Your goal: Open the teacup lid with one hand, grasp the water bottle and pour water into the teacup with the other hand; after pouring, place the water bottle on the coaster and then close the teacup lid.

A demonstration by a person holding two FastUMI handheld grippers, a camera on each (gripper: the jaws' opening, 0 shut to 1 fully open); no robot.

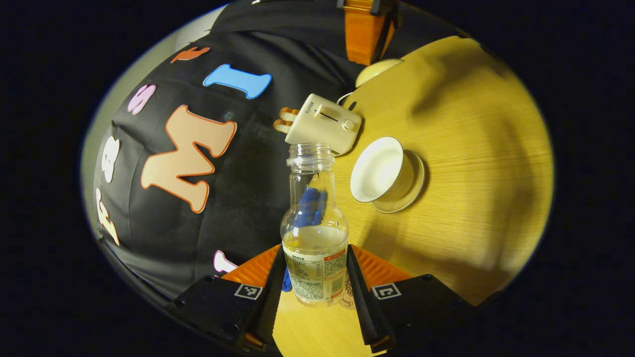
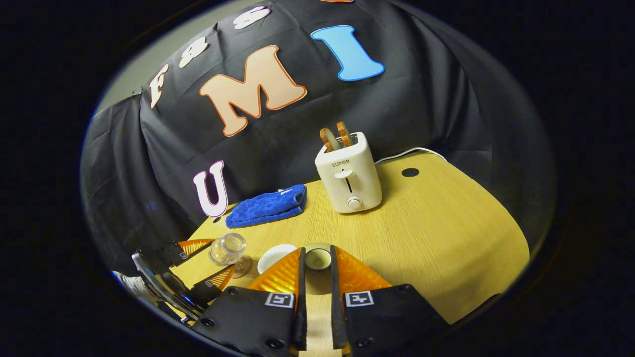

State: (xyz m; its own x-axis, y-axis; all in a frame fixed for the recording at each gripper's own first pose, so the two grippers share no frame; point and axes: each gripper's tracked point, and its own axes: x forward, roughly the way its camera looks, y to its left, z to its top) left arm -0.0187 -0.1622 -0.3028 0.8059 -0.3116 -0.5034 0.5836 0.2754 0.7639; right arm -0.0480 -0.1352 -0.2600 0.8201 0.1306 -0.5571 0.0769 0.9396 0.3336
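clamping the water bottle point(image 1: 314, 238), the left gripper point(image 1: 314, 292) tilts it toward the uncovered teacup point(image 1: 379, 168); the right gripper point(image 2: 317, 270) pinches the lid point(image 2: 317, 258) clear.

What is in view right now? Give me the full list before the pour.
bottle: one, clear, uncapped, part full, upright in the left tool
cup: one, white, open, on its saucer in front of the toaster
saucer: one, white, under the cup
lid: one, pale, between the right tool's fingers
toaster: one, cream, at the back of the table
bread slices: two, brown, standing in the toaster
cloth: one, blue, folded, beside the toaster by the wall
cable: one, white, behind the toaster
table: one, light wood
left tool: one, shut on the bottle
right tool: one, shut on the lid
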